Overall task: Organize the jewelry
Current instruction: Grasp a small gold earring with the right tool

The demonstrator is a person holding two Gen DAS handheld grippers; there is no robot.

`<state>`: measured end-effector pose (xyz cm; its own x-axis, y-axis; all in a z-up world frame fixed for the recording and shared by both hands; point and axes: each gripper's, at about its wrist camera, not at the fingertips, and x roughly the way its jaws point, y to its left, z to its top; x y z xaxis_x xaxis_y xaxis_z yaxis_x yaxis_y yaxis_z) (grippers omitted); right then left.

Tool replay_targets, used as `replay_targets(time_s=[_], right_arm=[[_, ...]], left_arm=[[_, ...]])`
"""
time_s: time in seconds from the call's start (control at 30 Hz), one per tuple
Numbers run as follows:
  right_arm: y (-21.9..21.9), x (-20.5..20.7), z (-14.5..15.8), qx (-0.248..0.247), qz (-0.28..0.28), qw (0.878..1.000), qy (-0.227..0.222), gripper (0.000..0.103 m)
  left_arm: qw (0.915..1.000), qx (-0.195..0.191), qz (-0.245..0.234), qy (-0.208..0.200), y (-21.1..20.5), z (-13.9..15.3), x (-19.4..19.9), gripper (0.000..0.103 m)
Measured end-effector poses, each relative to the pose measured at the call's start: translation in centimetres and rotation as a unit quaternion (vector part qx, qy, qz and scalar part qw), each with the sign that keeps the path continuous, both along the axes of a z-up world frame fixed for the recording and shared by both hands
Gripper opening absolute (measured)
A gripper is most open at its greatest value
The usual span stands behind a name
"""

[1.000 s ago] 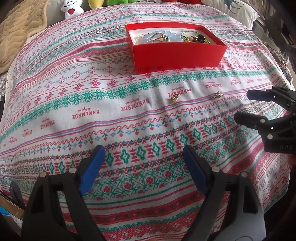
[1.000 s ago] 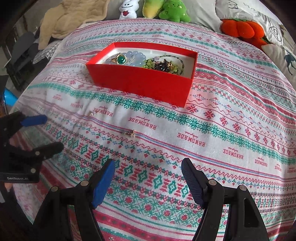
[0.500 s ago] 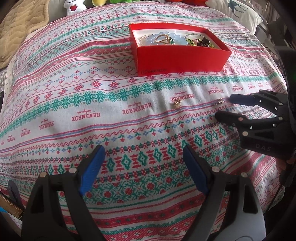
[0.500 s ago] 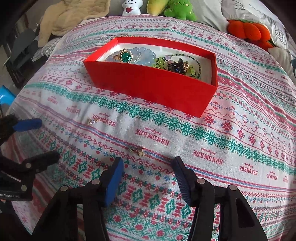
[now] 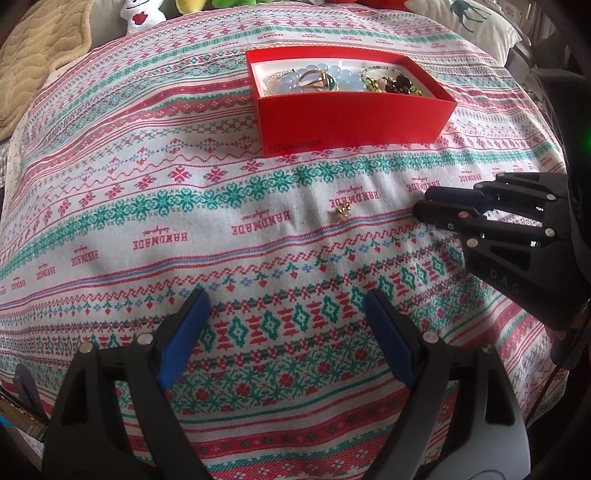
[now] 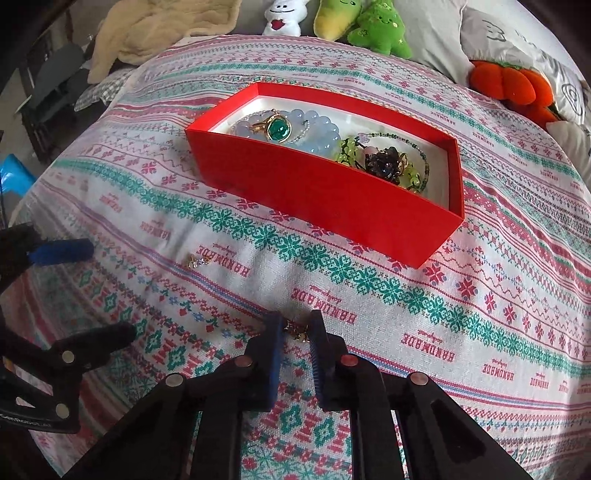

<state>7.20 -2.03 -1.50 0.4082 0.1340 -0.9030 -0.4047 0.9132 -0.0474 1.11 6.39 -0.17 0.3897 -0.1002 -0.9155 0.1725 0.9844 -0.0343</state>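
The patterned cloth (image 6: 424, 295) covers a bed and falls away at its rounded edges; plush toys (image 6: 362, 26) and a beige blanket (image 6: 159, 37) line the far edge at 12 o'clock. The red box (image 6: 321, 192) sits toward 12 o'clock from both tools, its near wall clear of them, with a broad band of bare cloth between. Inside it lie a green-stone ring (image 6: 277, 127), pale blue beads (image 6: 317, 123) and a dark and green bead cluster (image 6: 384, 162). The right tool (image 6: 295, 332) is low on the cloth, its jaws narrow and closing around a small gold earring (image 6: 295, 330) that lies between the blue pads; pad contact cannot be confirmed. A second gold earring (image 5: 341, 212) lies loose on the cloth, at 10 o'clock from the right tool and 12 o'clock from the left tool. The left tool (image 5: 284, 332) hangs above the cloth with its jaws wide apart and nothing between them.
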Motion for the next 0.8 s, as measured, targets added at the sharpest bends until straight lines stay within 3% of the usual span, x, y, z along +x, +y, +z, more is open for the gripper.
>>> replay_targets(time_s=[0.37, 0.57, 0.73, 0.8], right_arm=[[-0.9, -0.5, 1.2, 0.02, -0.003, 1.0, -0.001, 0.008], [-2.0, -1.2, 2.3, 0.033, -0.009, 0.999, -0.006, 0.007], [-3.1, -1.5, 2.7, 0.037, -0.019, 0.999, -0.005, 0.008], [-3.4, -1.6, 2.8, 0.038, -0.022, 0.999, -0.003, 0.008]], left_arm=[[1.0, -0.007, -0.003, -0.004, -0.2, 0.1, 0.2, 0.086], [0.9993, -0.03, -0.013, -0.017, -0.3, 0.3, 0.6, 0.084], [0.9974, -0.064, -0.031, -0.013, -1.5, -0.2, 1.5, 0.054], [0.997, -0.067, -0.036, -0.013, -2.1, -0.4, 1.9, 0.048]])
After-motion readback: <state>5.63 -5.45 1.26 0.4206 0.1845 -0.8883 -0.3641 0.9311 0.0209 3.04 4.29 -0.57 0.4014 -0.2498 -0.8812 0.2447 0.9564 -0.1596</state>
